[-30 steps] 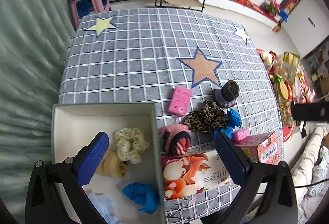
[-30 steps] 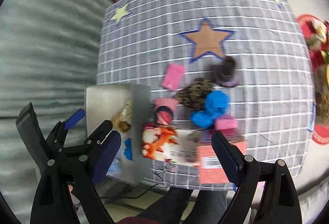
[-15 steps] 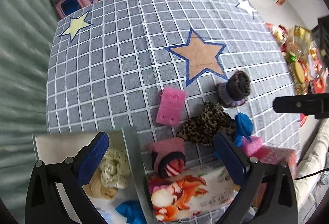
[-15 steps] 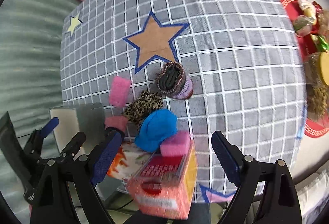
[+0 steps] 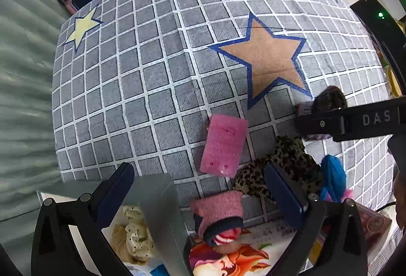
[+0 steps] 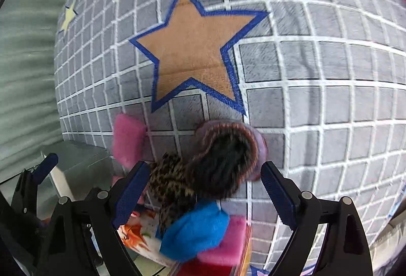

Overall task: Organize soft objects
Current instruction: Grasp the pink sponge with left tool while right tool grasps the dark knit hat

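Several soft things lie loose on the checked cloth (image 5: 152, 88); the nearest to my right gripper (image 6: 205, 189) is a rolled knit hat (image 6: 225, 159), dark inside with a purple rim, just below the tan star (image 6: 195, 53). Right jaws stand wide and empty, the hat framed between them but untouched. Leopard-print cloth (image 6: 170, 187) touches the hat's left side, a blue bundle (image 6: 195, 227) below it. My left gripper (image 5: 200, 197) is likewise spread, holding nothing, above a pink rolled sock (image 5: 218, 212) beside the grey box (image 5: 162, 200), where cream scrunchies (image 5: 132, 233) sit.

Judgement: to take the hat cleanly, close on its knit body alone and keep the left pad clear of the leopard cloth, or both lift together.

Hard to read: the hat's far base, the blurred pink sponge (image 6: 127, 139), and most of the box interior, cut off by the gripper arms.
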